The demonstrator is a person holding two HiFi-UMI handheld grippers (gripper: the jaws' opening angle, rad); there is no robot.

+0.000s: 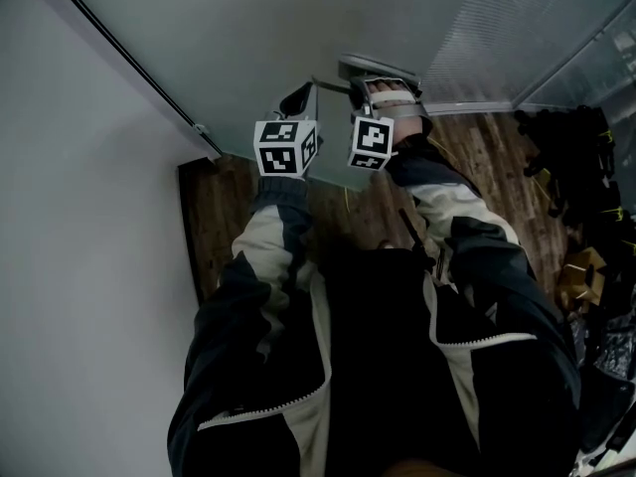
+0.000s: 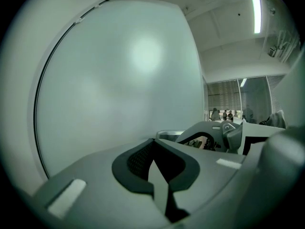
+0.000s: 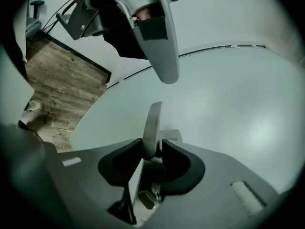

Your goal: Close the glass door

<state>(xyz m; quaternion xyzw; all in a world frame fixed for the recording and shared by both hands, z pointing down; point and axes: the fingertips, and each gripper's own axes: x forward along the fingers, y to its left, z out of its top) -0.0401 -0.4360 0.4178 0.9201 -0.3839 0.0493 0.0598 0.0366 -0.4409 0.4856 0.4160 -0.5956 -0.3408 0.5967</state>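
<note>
The frosted glass door [image 1: 298, 38] fills the top of the head view and stands right in front of both grippers. Its metal lever handle [image 1: 376, 68] sticks out from the pane. My right gripper [image 1: 383, 92] is shut on that handle; in the right gripper view the flat lever [image 3: 152, 123] stands on edge between the dark pads of the right gripper [image 3: 153, 149]. My left gripper [image 1: 296, 99] hovers just left of it, close to the glass [image 2: 119, 80]. The left gripper [image 2: 153, 163] is shut with nothing held.
A white wall [image 1: 79, 217] runs along the left, meeting the door at a dark frame line [image 1: 129, 58]. Wooden floor [image 1: 477, 157] lies below. Black bags and gear [image 1: 571, 157] and a cardboard box [image 1: 581, 271] crowd the right side. Distant people [image 2: 224, 114] show beyond the door's edge.
</note>
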